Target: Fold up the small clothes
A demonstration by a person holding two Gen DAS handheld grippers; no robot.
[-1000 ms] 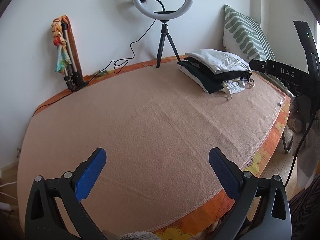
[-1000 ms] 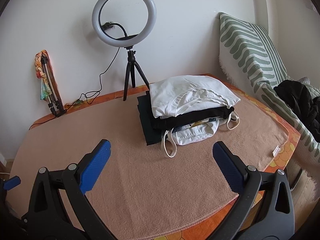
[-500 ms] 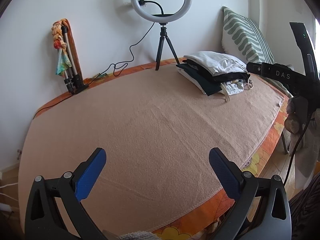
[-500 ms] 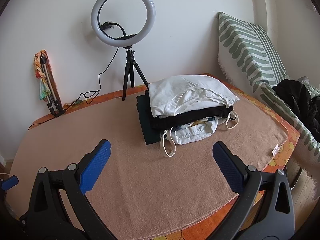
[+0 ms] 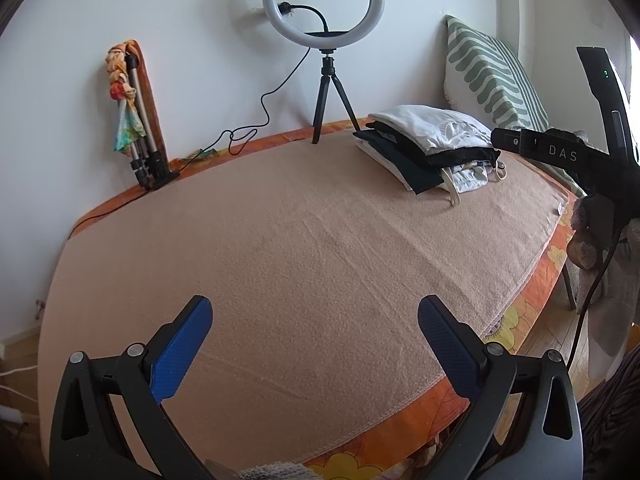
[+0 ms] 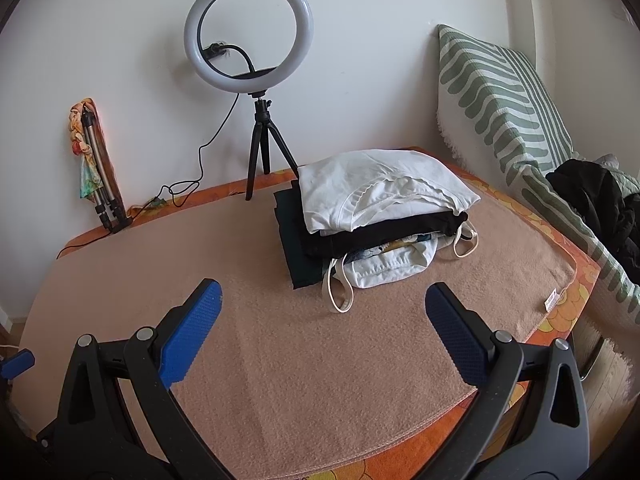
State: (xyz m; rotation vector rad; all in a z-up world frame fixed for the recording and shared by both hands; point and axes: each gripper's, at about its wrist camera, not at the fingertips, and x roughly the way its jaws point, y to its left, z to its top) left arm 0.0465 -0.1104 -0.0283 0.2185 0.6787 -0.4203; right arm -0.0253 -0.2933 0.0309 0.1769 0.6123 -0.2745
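Note:
A stack of folded clothes (image 6: 372, 216) lies at the back right of a table covered by a tan blanket (image 6: 280, 360). On top is a white garment (image 6: 380, 184), under it black ones, and at the bottom a pale printed piece with loose beige straps (image 6: 338, 292). The same stack of folded clothes (image 5: 432, 148) shows far right in the left wrist view. My right gripper (image 6: 322, 320) is open above the blanket, short of the stack. Over the bare blanket (image 5: 300, 240), my left gripper (image 5: 314, 336) is open and holds nothing.
A ring light on a small tripod (image 6: 256, 92) stands by the wall behind the stack, its cable (image 5: 248, 132) trailing left. A folded tripod with a colourful cloth (image 5: 134, 120) leans at back left. A green striped cushion (image 6: 500, 100) and a dark jacket (image 6: 596, 200) lie right.
Both grippers stay open. The left wrist view has shifted slightly, the stack now a little nearer the middle; the right gripper has eased a touch closer to the stack.

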